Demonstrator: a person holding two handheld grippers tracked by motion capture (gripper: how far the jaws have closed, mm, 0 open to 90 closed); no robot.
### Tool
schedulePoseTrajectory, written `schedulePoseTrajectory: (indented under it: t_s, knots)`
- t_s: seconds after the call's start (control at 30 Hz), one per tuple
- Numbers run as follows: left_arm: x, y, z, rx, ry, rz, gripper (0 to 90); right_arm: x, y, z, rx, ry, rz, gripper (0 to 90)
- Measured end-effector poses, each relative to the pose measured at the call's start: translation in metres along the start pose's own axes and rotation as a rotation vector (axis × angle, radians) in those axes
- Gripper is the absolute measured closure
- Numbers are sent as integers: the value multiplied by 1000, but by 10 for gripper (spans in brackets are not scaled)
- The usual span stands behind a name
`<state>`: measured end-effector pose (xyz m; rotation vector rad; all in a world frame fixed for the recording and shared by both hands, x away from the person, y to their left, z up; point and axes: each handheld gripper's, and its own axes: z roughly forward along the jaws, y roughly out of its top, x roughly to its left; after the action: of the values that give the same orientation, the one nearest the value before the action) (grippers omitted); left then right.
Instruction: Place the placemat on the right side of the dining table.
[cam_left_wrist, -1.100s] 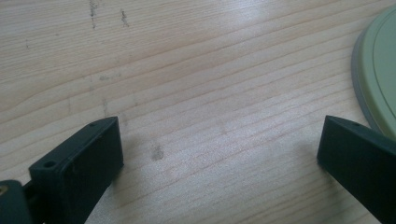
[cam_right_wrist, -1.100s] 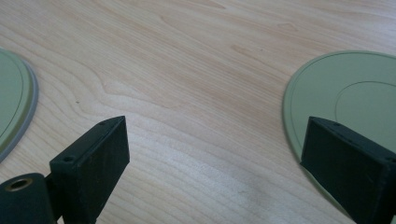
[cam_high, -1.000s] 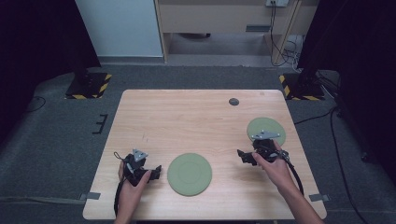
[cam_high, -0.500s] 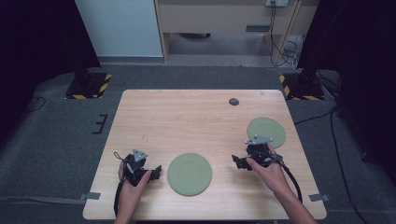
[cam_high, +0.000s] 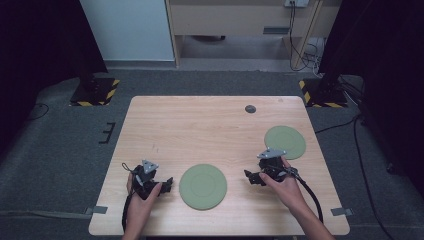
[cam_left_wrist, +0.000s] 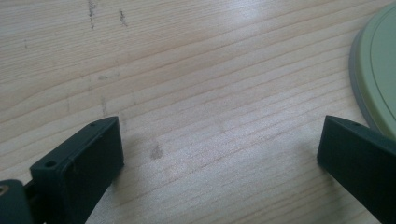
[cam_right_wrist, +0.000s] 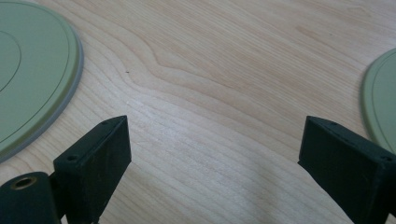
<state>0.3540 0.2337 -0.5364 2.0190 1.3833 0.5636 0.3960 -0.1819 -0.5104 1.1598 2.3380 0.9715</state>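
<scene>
1. High view: we see a light wooden table (cam_high: 200, 125) with two flat, round green plates on it. The near plate (cam_high: 203, 186) lies at about 6 o'clock from the table's middle, close to the near edge. The far plate (cam_high: 285, 142) lies at about 4 o'clock, near the right edge. A small dark disc (cam_high: 250, 108) sits at about 1 o'clock, well apart from both. The left tongs (cam_high: 167, 184) rest at 9 o'clock of the near plate, just beside it and aimed at it. The right tongs (cam_high: 251, 177) sit between the two plates, aimed toward the near one.

2. Left gripper view: we look along two black jaws standing wide apart over bare wood, holding nothing. The near plate's (cam_left_wrist: 379, 70) rim curves in at 2 o'clock, just past the right jaw.

3. Right gripper view: these jaws are also wide apart and empty. The near plate (cam_right_wrist: 32, 74) shows at 10 o'clock, the far plate (cam_right_wrist: 380, 105) at 3 o'clock, bare wood between.

4. Progress, as we judge it: nothing is gripped yet. Both plates lie apart and flat, so whatever gathering or stacking is meant appears entirely left to do, starting with a grip on a rim.

5. Orientation: each plate is round and faces straight up, so it has no long axis and points nowhere along the table.
</scene>
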Motion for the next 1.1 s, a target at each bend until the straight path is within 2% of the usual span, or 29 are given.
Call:
schedulePoseTrajectory:
  t_s: [0.33,0.73,0.83,1.07,1.1]
  knots:
    - [0,0,0,-1,0,1,0,6,-5,8,9,6,20,94]
    - [0,0,0,0,-1,1,0,14,-5,29,7,-43,46,78]
    - [0,0,0,0,-1,1,0,17,-6,33,-1,-39,60,66]
    - [0,0,0,-1,0,1,0,21,-6,34,2,-36,58,31]
    - [0,0,0,-1,-1,1,0,22,-7,34,3,-47,67,20]
